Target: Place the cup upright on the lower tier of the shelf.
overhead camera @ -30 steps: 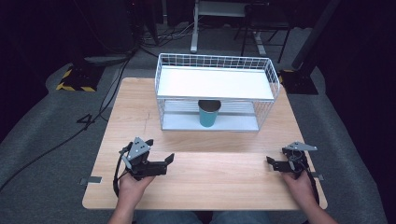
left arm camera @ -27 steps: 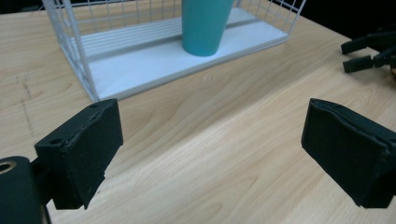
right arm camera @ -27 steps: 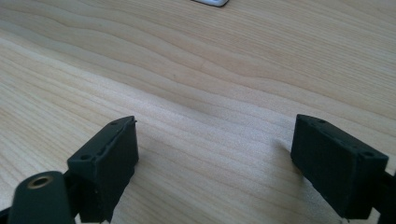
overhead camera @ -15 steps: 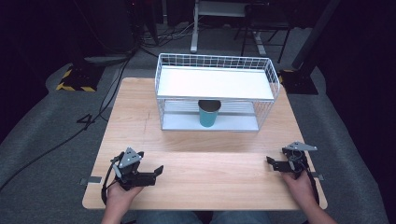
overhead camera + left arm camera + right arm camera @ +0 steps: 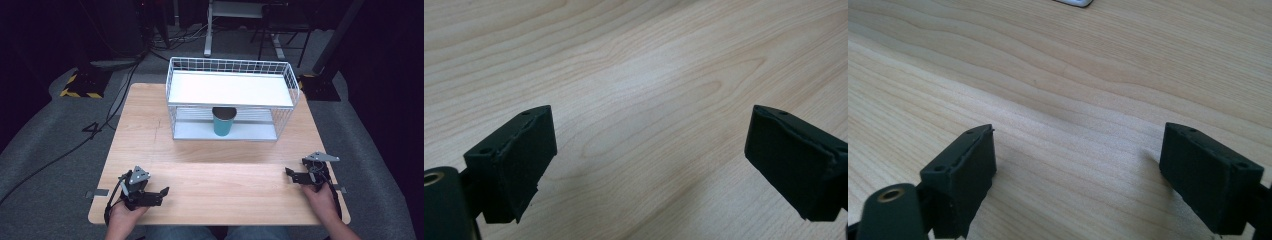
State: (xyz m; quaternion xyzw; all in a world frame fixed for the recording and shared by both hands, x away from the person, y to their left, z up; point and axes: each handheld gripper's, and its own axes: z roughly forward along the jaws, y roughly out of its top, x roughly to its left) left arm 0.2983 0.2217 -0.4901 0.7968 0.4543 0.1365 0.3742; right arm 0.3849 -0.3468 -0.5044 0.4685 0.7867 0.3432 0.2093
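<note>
The wooden counter carries a white wire rack at 12 o'clock, a teal cup upright on its lower shelf. Left gripper at 7 o'clock and right gripper at 4 o'clock rest with jaws spread wide, empty.

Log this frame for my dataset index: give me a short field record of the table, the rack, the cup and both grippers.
table: light wood, bare between the grippers
rack: white wire, two tiers, at the far middle of the table
cup: teal, upright on the lower tier, under the top shelf
left gripper: open, near left corner, holds nothing
right gripper: open, near right edge, holds nothing
hands: one on each gripper
</note>
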